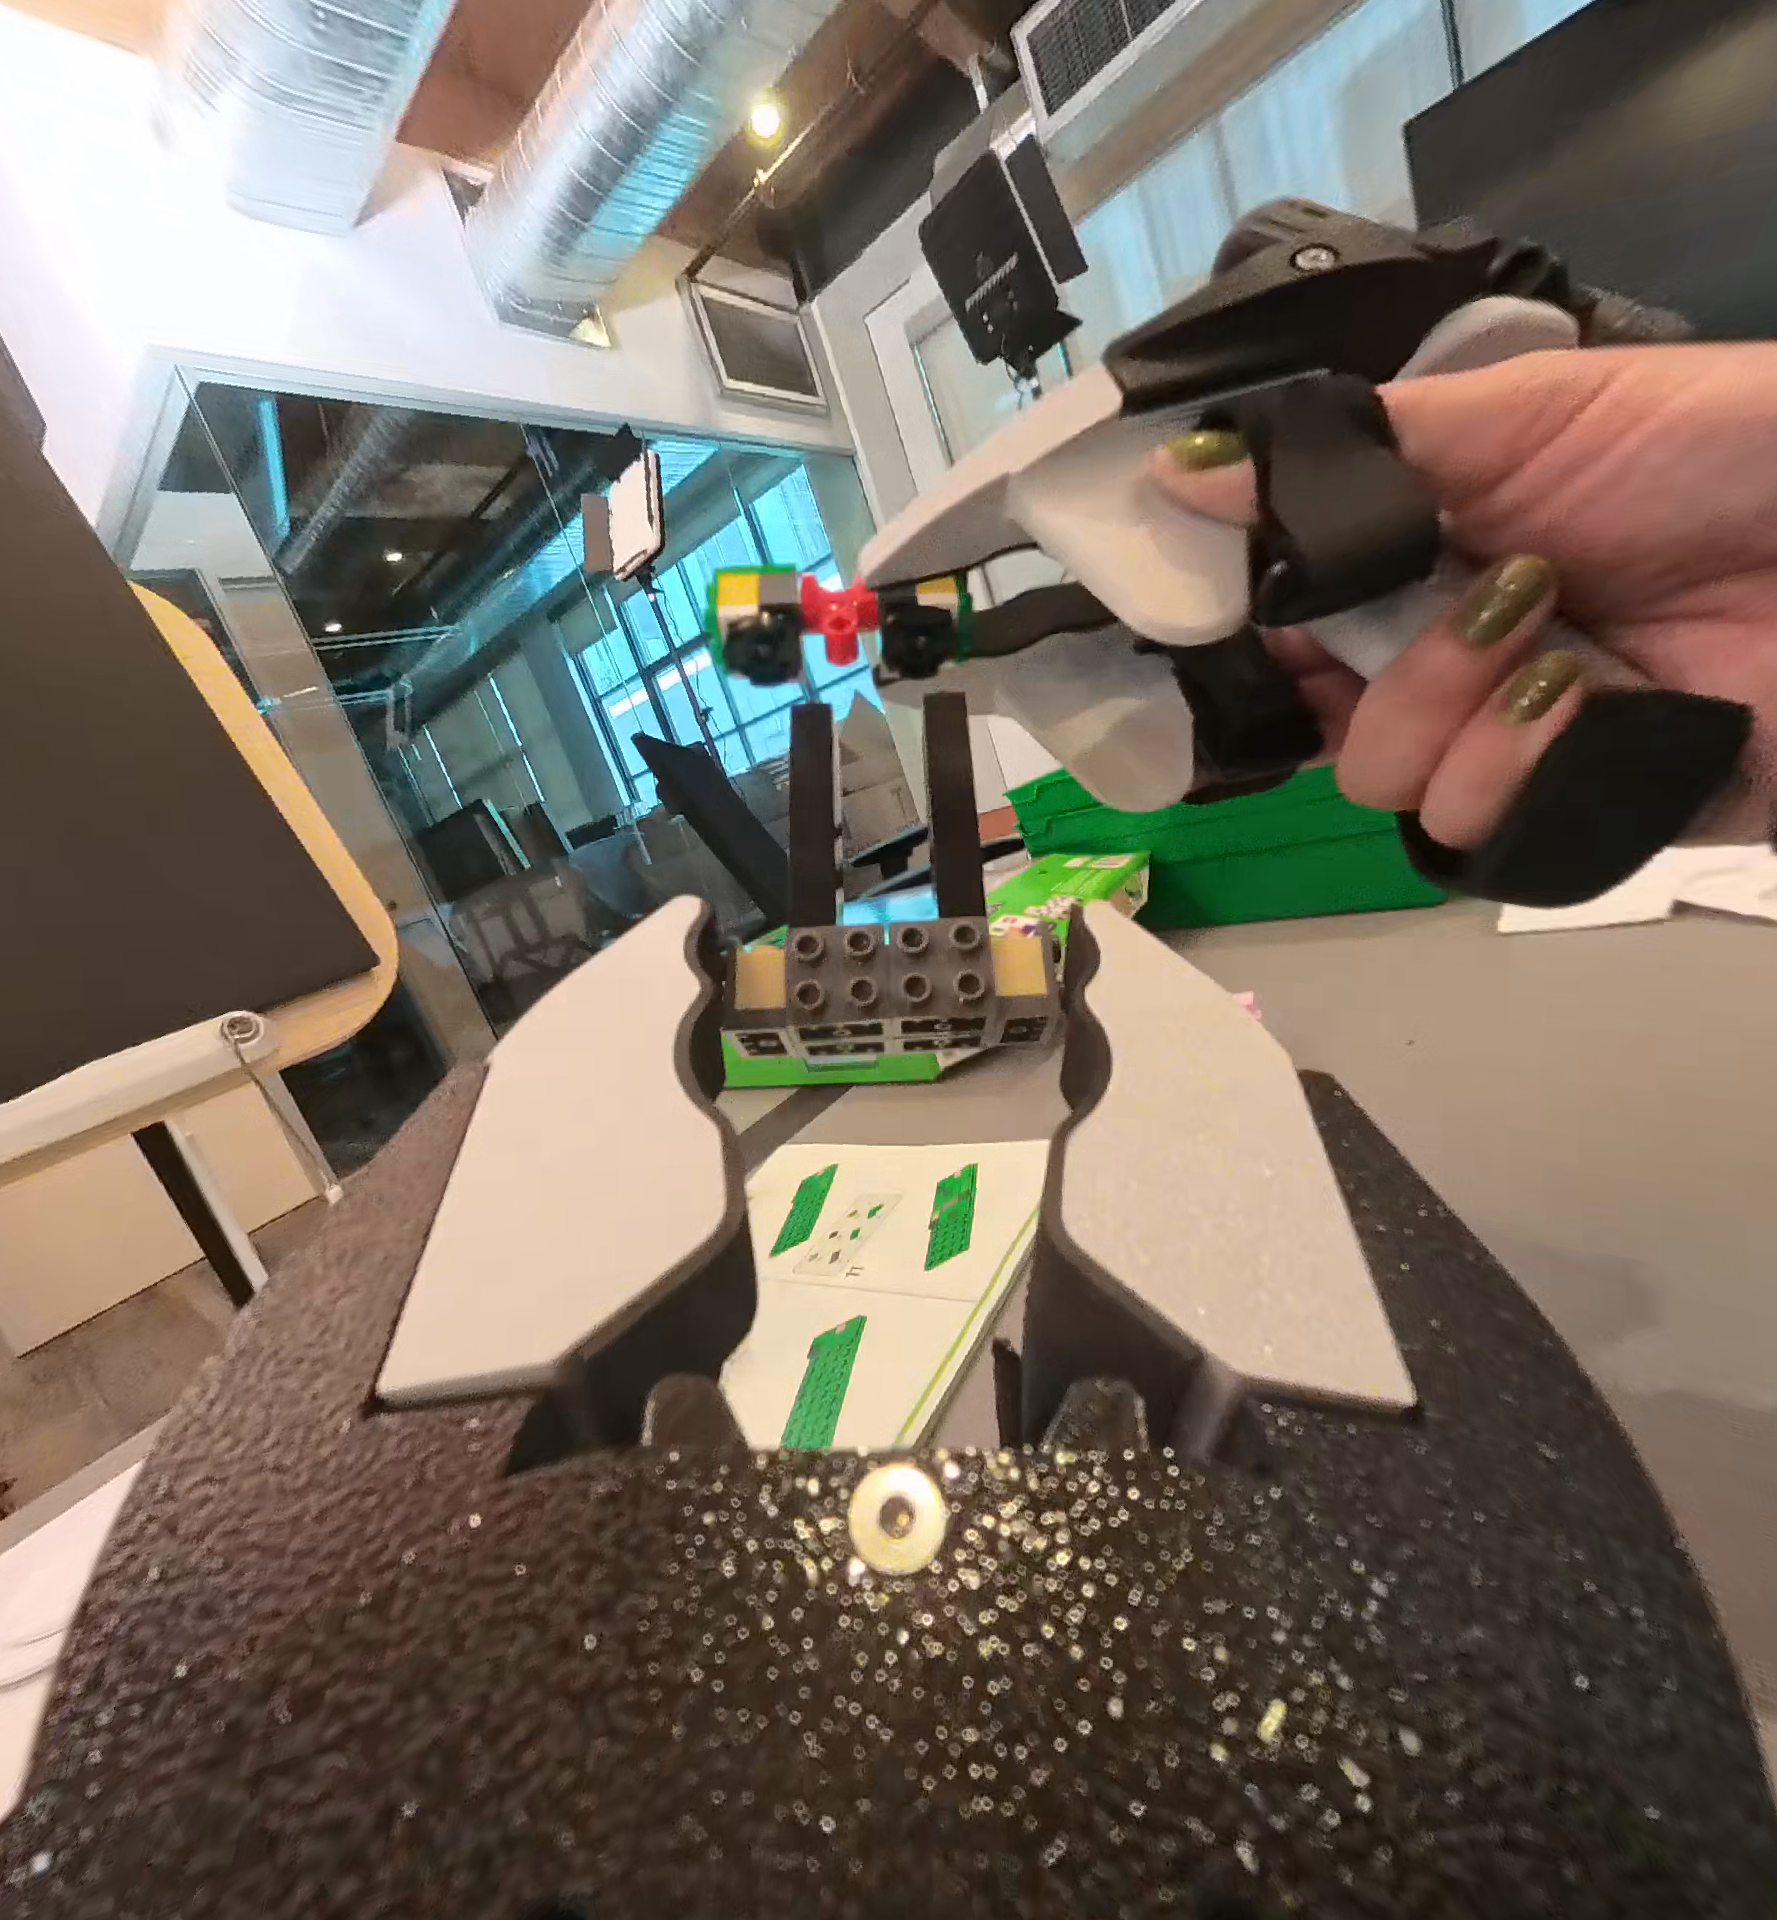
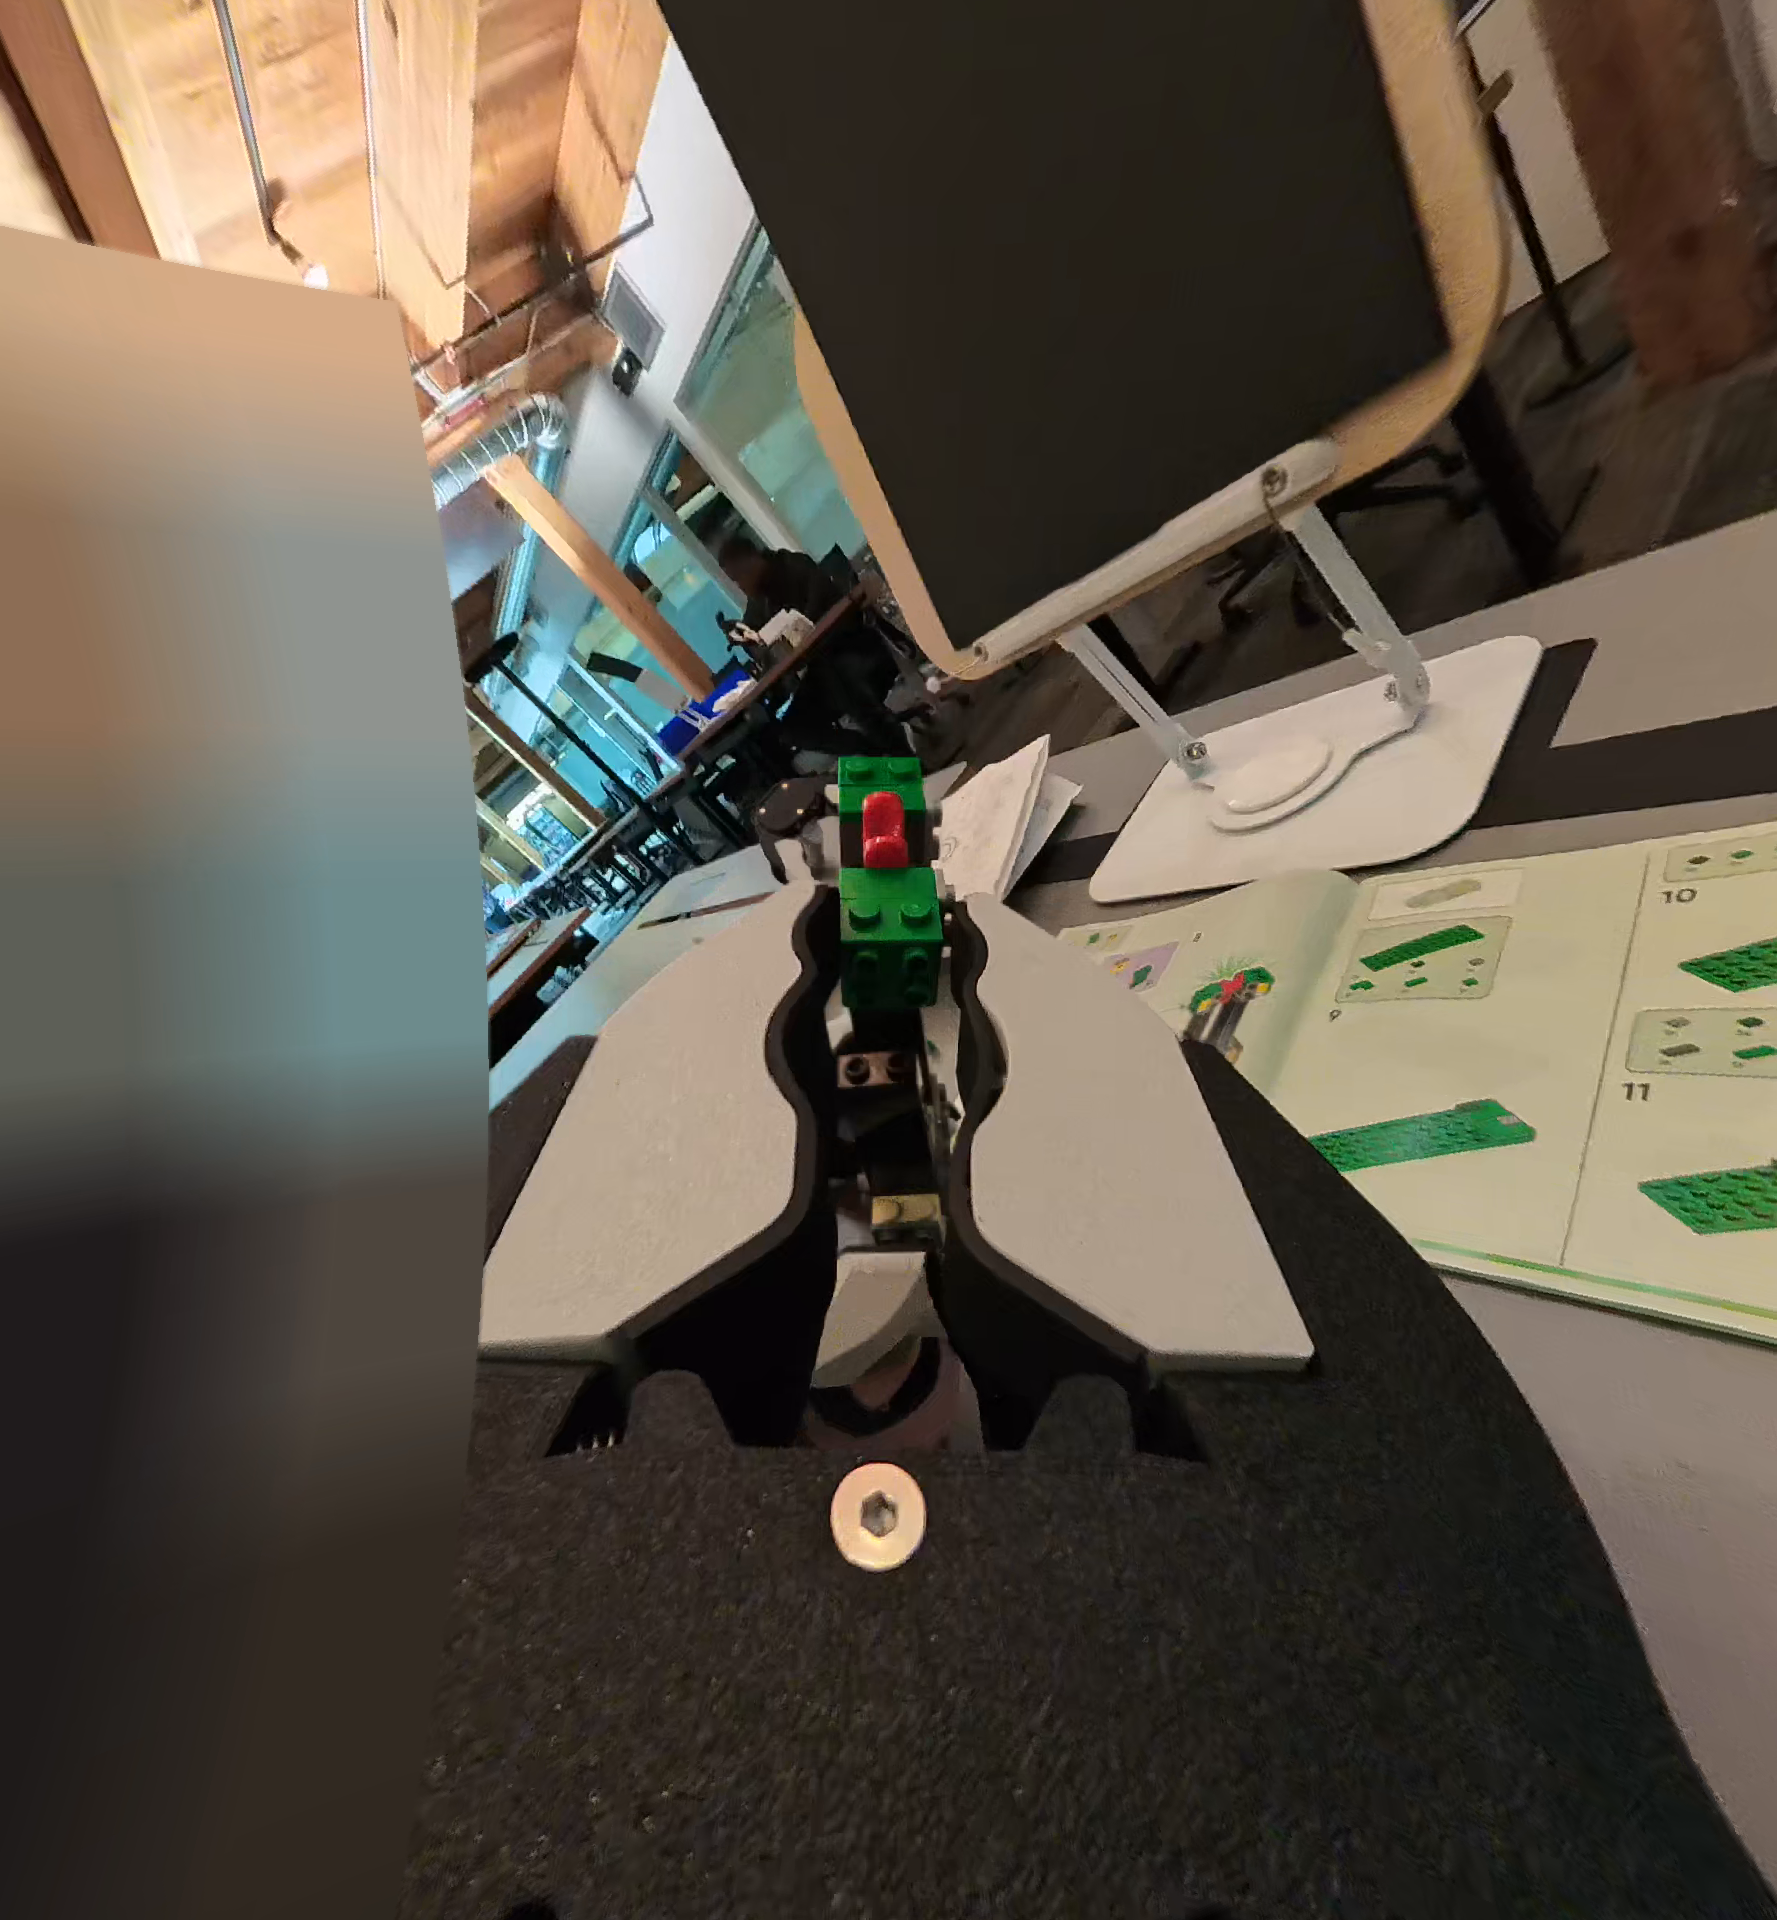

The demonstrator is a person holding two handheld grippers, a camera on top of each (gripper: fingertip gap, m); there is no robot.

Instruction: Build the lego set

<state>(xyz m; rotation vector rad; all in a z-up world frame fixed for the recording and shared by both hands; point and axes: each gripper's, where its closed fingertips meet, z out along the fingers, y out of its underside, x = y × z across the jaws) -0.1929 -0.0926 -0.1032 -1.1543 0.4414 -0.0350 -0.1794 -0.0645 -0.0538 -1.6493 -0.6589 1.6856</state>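
Two lego sub-assemblies are held in the air, one per gripper, above a grey table. On the left, the left gripper is closed on a dark grey studded block with two black posts rising from it. To the right and above, the right gripper is clamped on one end of a small piece: two green-backed cubes joined by one red connector. The joining step appears to be in hand; next, the small piece likely needs aligning over the two posts. One open instruction booklet lies beneath.
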